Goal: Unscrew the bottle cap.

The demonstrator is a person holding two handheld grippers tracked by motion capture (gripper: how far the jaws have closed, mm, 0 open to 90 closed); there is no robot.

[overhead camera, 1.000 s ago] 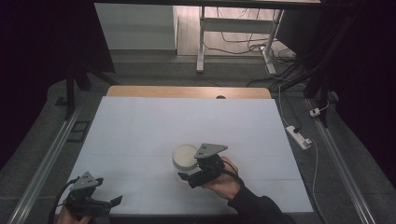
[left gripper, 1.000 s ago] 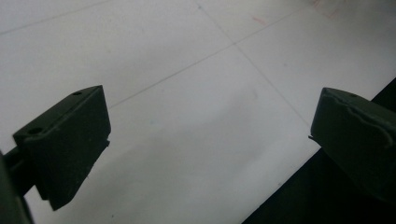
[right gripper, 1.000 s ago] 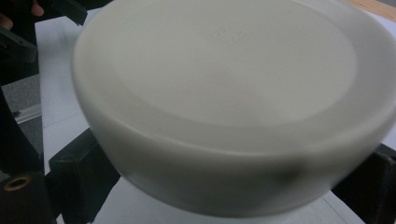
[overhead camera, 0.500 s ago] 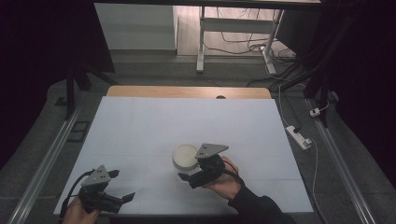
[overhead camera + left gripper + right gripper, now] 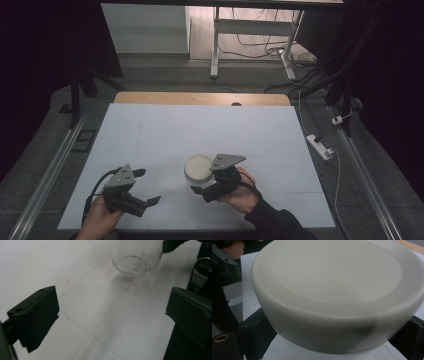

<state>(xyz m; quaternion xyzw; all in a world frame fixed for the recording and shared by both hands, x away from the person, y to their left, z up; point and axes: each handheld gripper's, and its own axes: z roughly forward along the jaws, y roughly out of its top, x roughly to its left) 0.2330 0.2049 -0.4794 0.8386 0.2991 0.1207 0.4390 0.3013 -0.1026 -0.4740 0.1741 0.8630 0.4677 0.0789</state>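
Since a second ago the left gripper (image 5: 142, 187) has swung inward, jaws wide and empty, while the right gripper (image 5: 202, 192) straddles the lidded jar (image 5: 198, 167) mid-table, apparently clamped; light, clear-walled, probably slippery, best gripped below the lid.

white table (image 5: 150, 135) (power strip (image 5: 320, 147) beside)
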